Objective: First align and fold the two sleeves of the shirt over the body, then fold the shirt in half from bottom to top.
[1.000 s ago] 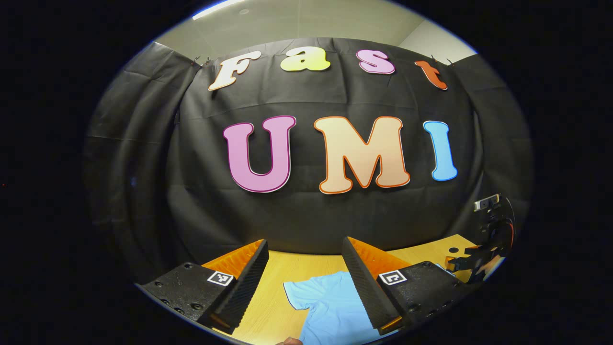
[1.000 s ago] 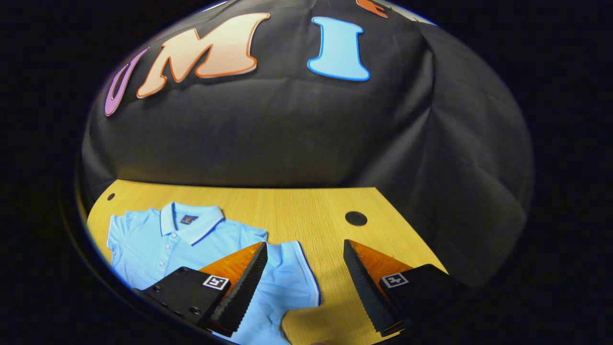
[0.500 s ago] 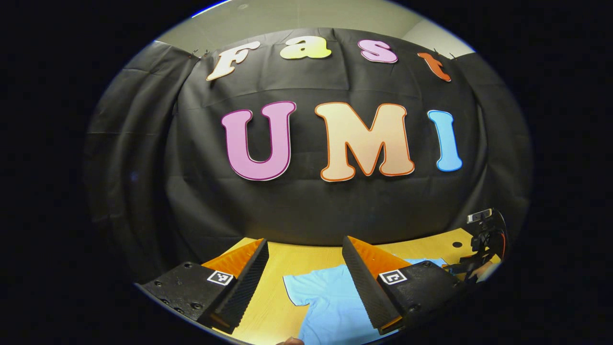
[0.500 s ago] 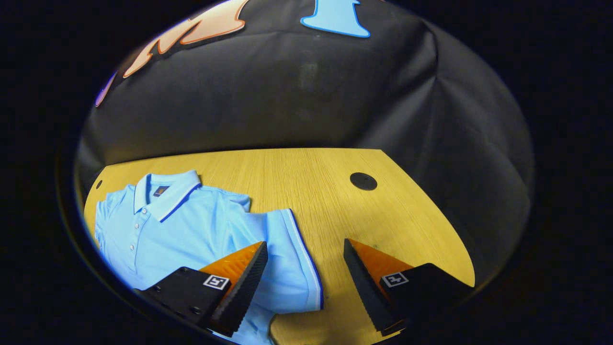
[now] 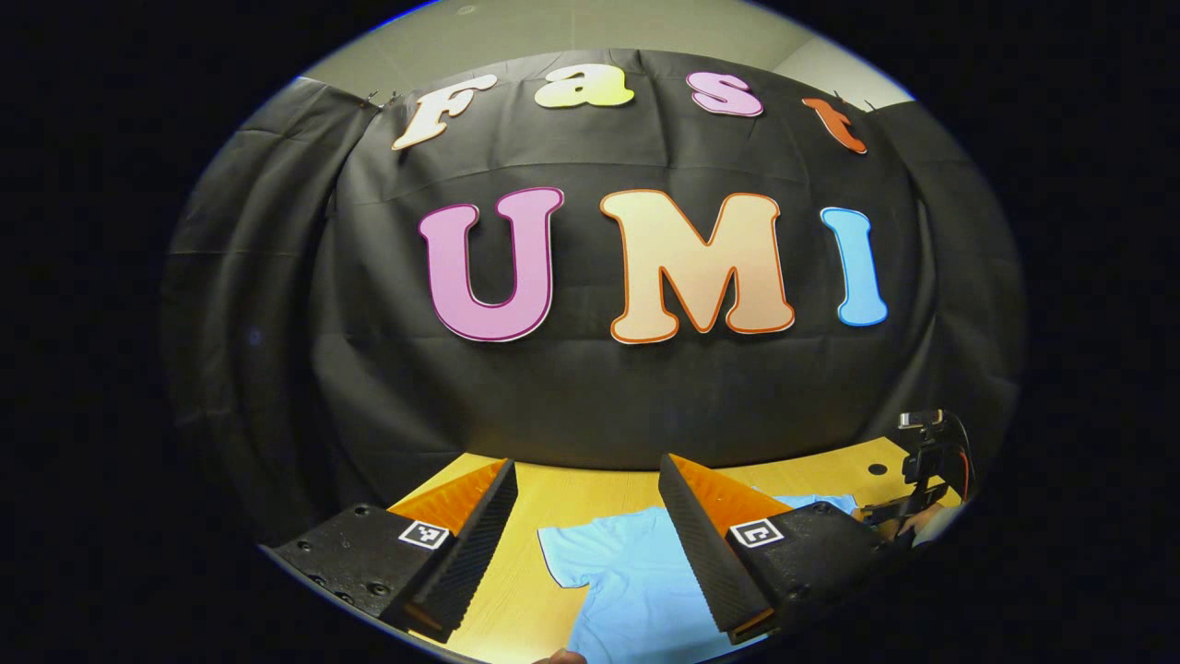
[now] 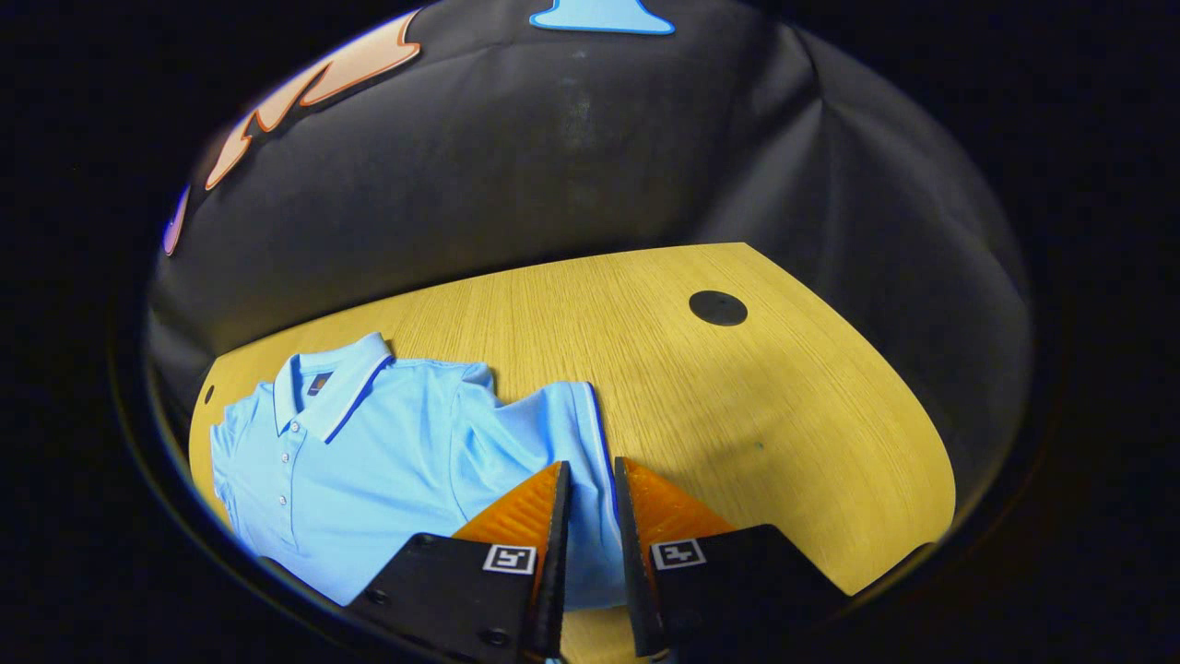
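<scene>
Wooden bench (image 6: 737, 406) with a dark round hole (image 6: 717, 307) near its far edge, bearing a light blue polo shirt (image 6: 369, 461) lying flat, collar toward the wall.

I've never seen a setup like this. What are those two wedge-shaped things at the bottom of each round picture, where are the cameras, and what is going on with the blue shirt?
There is no robot here: a person holds a two-finger gripper in each hand, and a wide-angle camera rides on each one, looking forward along its fingers. The wedges are those fingers.

In the left gripper view, the left gripper has its fingers spread wide above one sleeve of the light blue polo shirt. It holds nothing. At the far right edge of that view you can see the other gripper, held over the table.

In the right gripper view, the right gripper has its fingers nearly closed around the trimmed edge of the other sleeve. Whether they already pinch the cloth is hard to tell.

The shirt lies flat, collar up, on a wooden table with a round black hole.
</scene>
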The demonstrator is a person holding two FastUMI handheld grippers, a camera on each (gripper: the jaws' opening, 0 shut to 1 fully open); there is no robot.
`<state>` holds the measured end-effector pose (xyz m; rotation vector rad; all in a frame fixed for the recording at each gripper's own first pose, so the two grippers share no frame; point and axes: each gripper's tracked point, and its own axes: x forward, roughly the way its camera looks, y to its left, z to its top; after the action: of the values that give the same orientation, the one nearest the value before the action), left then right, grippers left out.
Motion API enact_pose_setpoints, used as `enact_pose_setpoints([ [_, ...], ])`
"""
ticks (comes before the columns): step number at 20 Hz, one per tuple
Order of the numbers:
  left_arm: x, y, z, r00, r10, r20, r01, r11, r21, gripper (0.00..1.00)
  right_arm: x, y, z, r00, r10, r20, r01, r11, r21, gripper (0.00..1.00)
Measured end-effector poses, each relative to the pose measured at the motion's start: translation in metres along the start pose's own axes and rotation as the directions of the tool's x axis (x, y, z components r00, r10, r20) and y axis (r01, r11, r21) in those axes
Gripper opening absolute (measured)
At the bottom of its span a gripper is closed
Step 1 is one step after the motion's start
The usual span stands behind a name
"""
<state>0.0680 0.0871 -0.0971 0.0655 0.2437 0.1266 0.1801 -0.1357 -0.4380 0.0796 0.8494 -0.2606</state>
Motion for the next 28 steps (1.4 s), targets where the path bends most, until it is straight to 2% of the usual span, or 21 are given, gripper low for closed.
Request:
enact_pose_setpoints([
  [1, 0.000, 0.000, 0.000, 1.000, 0.000, 0.000, 0.000, 1.000, -0.001, 0.94, -0.004, 0.001, 0.003, 1.000, -0.003, 0.011, 0.003, 1.000, -0.009, 0.16],
  [3, -0.002, 0.003, 0.001, 1.000, 0.004, 0.002, -0.004, 1.000, -0.001, 0.94, -0.008, 0.011, 0.006, 1.000, 0.013, 0.026, -0.013, 1.000, -0.011, 0.03],
  [8, -0.005, 0.014, 0.000, 1.000, 0.021, 0.003, -0.021, 1.000, -0.012, 0.94, -0.024, 0.040, 0.021, 0.994, 0.083, 0.073, -0.085, 0.996, 0.018, 0.00],
  [11, -0.006, 0.015, -0.002, 1.000, 0.023, 0.000, -0.023, 0.999, -0.025, 0.94, -0.044, 0.072, 0.037, 0.979, 0.169, 0.116, -0.176, 0.983, 0.051, 0.03],
  [15, -0.007, 0.016, -0.004, 1.000, 0.017, -0.011, -0.017, 0.999, -0.035, 0.94, -0.064, 0.122, 0.035, 0.951, 0.280, 0.130, -0.293, 0.952, 0.090, 0.03],
  [18, -0.005, 0.018, -0.009, 1.000, 0.012, -0.027, -0.013, 0.999, -0.051, 0.94, -0.065, 0.152, 0.018, 0.941, 0.321, 0.105, -0.330, 0.940, 0.086, 0.03],
  [21, -0.001, 0.024, -0.017, 0.999, 0.006, -0.038, -0.009, 0.997, -0.077, 0.94, -0.065, 0.163, 0.008, 0.941, 0.325, 0.095, -0.331, 0.942, 0.061, 0.02],
  [23, 0.005, 0.029, -0.024, 0.999, 0.006, -0.051, -0.011, 0.996, -0.090, 0.94, -0.077, 0.175, 0.008, 0.927, 0.363, 0.098, -0.370, 0.927, 0.063, 0.01],
  [24, 0.010, 0.031, -0.027, 0.998, 0.009, -0.059, -0.015, 0.995, -0.096, 0.94, -0.080, 0.179, 0.011, 0.918, 0.379, 0.118, -0.387, 0.921, 0.049, 0.25],
  [27, 0.028, 0.034, -0.045, 0.996, 0.014, -0.086, -0.023, 0.993, -0.114, 0.94, -0.097, 0.171, 0.025, 0.913, 0.369, 0.174, -0.373, 0.928, -0.009, 0.98],
  [28, 0.034, 0.033, -0.051, 0.995, 0.012, -0.102, -0.024, 0.992, -0.121, 0.94, -0.108, 0.167, 0.029, 0.910, 0.370, 0.190, -0.373, 0.928, -0.017, 0.98],
])
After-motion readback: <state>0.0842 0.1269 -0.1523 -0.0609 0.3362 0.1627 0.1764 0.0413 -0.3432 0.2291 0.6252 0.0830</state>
